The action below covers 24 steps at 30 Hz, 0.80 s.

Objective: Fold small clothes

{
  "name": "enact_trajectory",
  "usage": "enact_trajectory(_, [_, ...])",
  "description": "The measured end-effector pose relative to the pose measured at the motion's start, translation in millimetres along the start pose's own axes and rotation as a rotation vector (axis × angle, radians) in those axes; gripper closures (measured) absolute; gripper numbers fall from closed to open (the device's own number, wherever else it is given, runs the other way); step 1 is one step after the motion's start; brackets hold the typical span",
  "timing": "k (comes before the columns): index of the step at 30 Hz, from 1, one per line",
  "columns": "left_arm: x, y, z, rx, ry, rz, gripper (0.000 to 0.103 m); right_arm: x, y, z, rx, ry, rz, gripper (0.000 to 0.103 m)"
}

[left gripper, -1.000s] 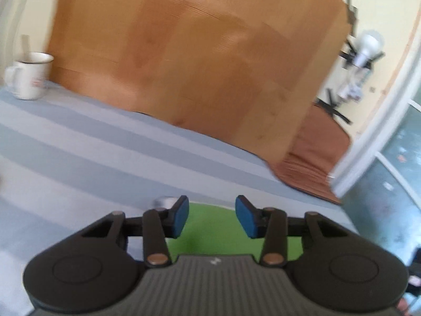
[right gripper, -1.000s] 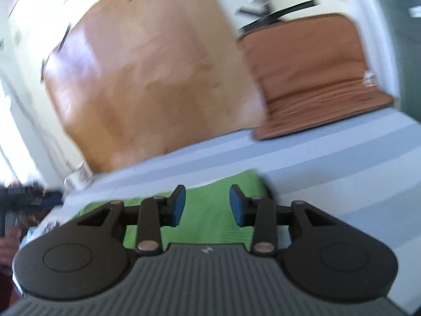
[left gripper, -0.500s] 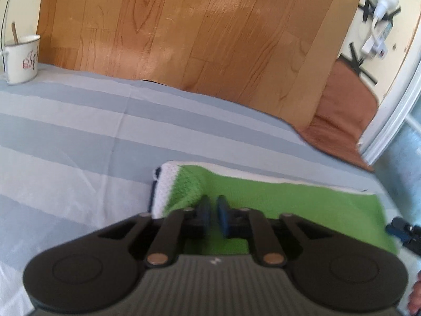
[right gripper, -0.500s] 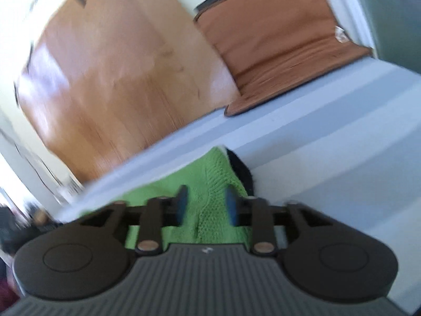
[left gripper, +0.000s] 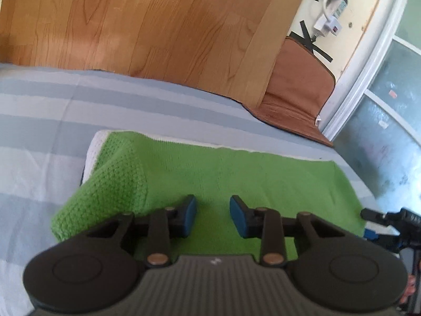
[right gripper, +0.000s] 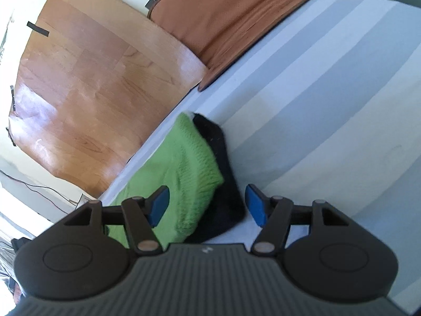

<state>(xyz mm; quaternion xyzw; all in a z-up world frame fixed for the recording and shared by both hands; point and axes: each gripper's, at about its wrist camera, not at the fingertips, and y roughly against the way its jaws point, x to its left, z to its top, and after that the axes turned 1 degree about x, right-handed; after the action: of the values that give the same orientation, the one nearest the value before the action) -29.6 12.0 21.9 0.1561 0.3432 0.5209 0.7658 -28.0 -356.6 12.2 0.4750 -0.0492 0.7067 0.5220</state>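
Closest in the left view, the left tongs stand with a modest gap between their blue pads, nothing pinched; their jaws have just been opening again, and only flat knit lies below the gap. The green knitted garment spreads out directly beneath and ahead of them on the striped sheet. To the left of these tongs a folded-over flap of the knit humps up, thick and rounded.

In the right view, the right tongs are spread wide and empty; their jaws have just been opening. The garment's end lies between and just ahead of the pads, green on top with a dark layer showing underneath on the right side. Whether that dark part is lining or a second piece I cannot tell.

The knit looks soft, light and floppy; it will sag and stretch if lifted by one point, and the open weave should give the pads good purchase, not slip. My judgement: take it at an edge or corner, pinching all layers together, both tongs lifting evenly.

Farther ahead, beyond the sheet, a wood-grain board leans upright, with a brown cushion beside it to the right.
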Motion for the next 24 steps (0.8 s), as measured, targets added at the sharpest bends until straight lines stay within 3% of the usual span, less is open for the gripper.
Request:
enact_trajectory(10, [-23,-4,-12,-0.044,-0.118,0.099,0.072,-1,-1,-7,-0.063,0.002,0.014,0.032])
enact_trajectory(24, [-28,-2,-20,-0.085,-0.159,0.121,0.070,11,-6,-17,-0.111,0.079,0.003,0.016])
